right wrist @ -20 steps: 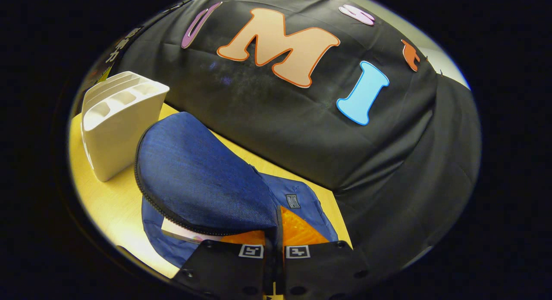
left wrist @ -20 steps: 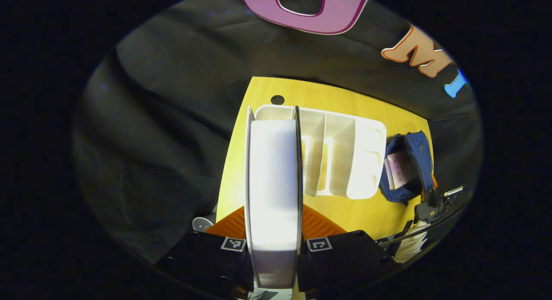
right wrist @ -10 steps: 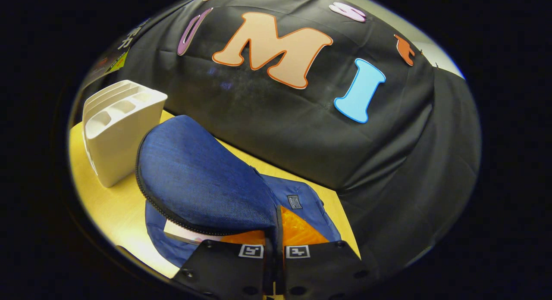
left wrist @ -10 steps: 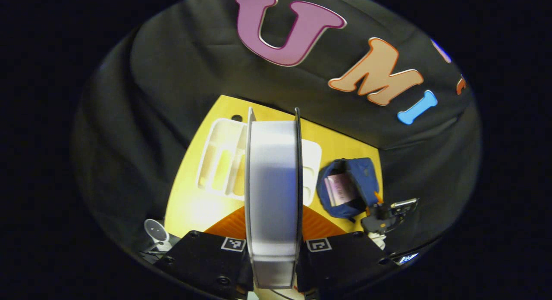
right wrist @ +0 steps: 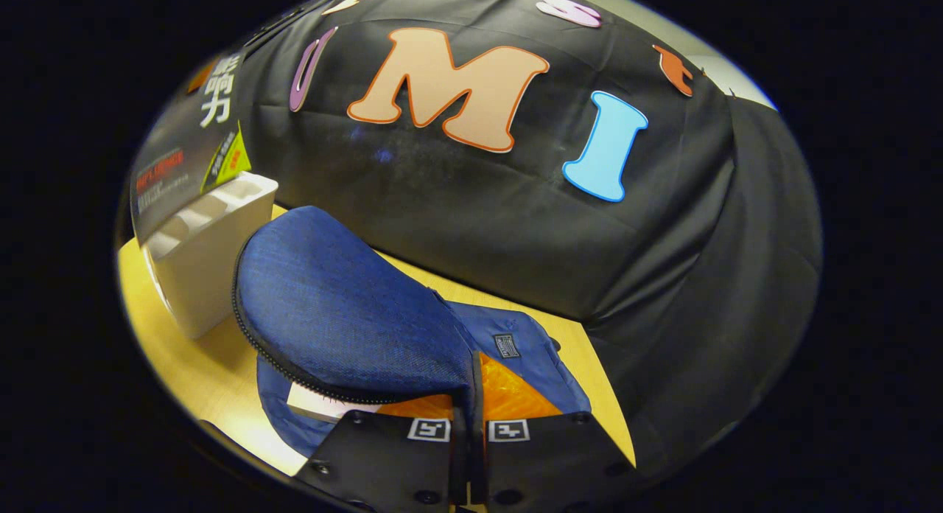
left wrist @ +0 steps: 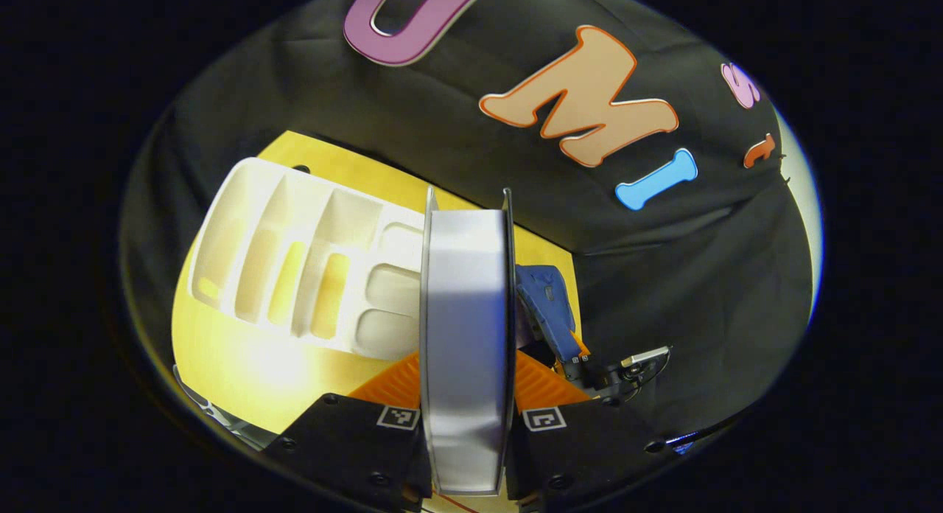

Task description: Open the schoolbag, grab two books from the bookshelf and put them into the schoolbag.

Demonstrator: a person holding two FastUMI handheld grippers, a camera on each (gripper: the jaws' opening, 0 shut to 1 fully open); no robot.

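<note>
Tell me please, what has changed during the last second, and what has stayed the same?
The left tongs carried the second book up out of the bookshelf and across toward the schoolbag; the shelf now lies off to the side in the left gripper view. Unchanged: the right tongs still hold the bag's flap up, and the first book still lies inside.
</note>
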